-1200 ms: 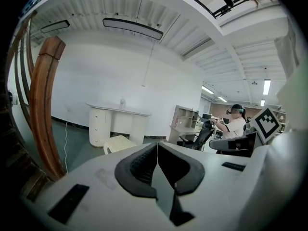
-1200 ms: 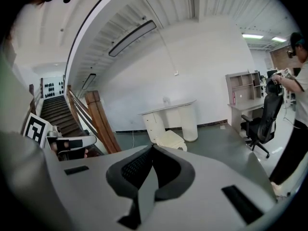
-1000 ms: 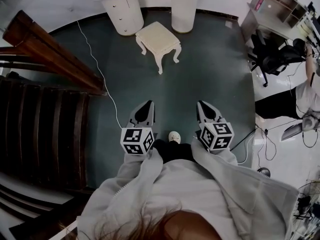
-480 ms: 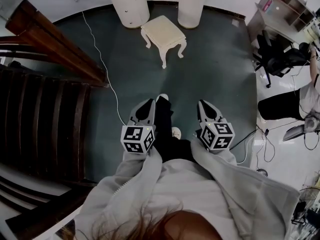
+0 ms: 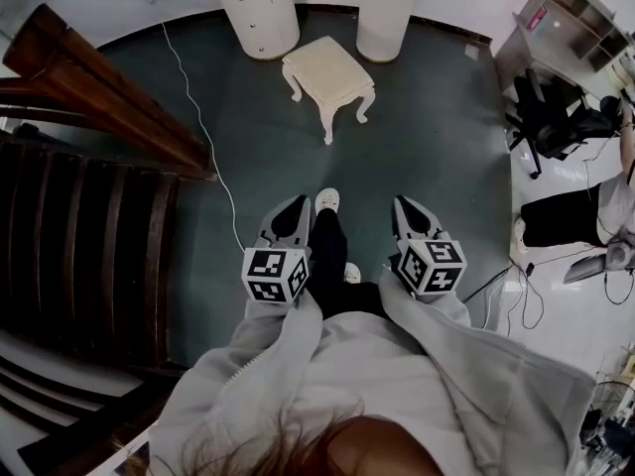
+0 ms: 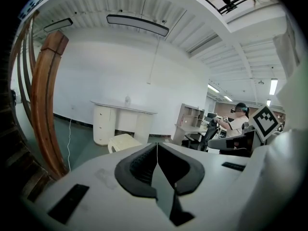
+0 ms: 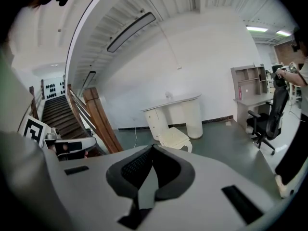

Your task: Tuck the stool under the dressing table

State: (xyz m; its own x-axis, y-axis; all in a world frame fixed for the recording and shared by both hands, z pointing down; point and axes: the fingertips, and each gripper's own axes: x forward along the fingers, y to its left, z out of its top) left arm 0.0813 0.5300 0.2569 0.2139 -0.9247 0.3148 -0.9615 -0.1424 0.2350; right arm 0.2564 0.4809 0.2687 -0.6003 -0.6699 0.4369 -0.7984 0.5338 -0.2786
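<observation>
A cream stool (image 5: 327,75) with curved legs stands on the dark green floor, out in front of the white dressing table (image 5: 260,8), whose two pedestals show at the top of the head view. The stool (image 6: 123,142) and table (image 6: 122,121) lie far ahead in the left gripper view, and the stool (image 7: 174,137) and table (image 7: 175,112) likewise in the right gripper view. My left gripper (image 5: 292,209) and right gripper (image 5: 405,208) are held side by side near my body, well short of the stool. Both are shut with nothing between their jaws.
A wooden staircase with a brown handrail (image 5: 104,107) runs along the left. A white cable (image 5: 203,137) trails across the floor. At the right are a black office chair (image 5: 546,117), a shelf desk (image 5: 561,13) and a seated person (image 5: 585,206). My own feet (image 5: 327,201) show between the grippers.
I have stepped forward: the stool and dressing table sit slightly nearer and lower in the head view, and one foot has swung ahead between the grippers. Both grippers stay shut.
</observation>
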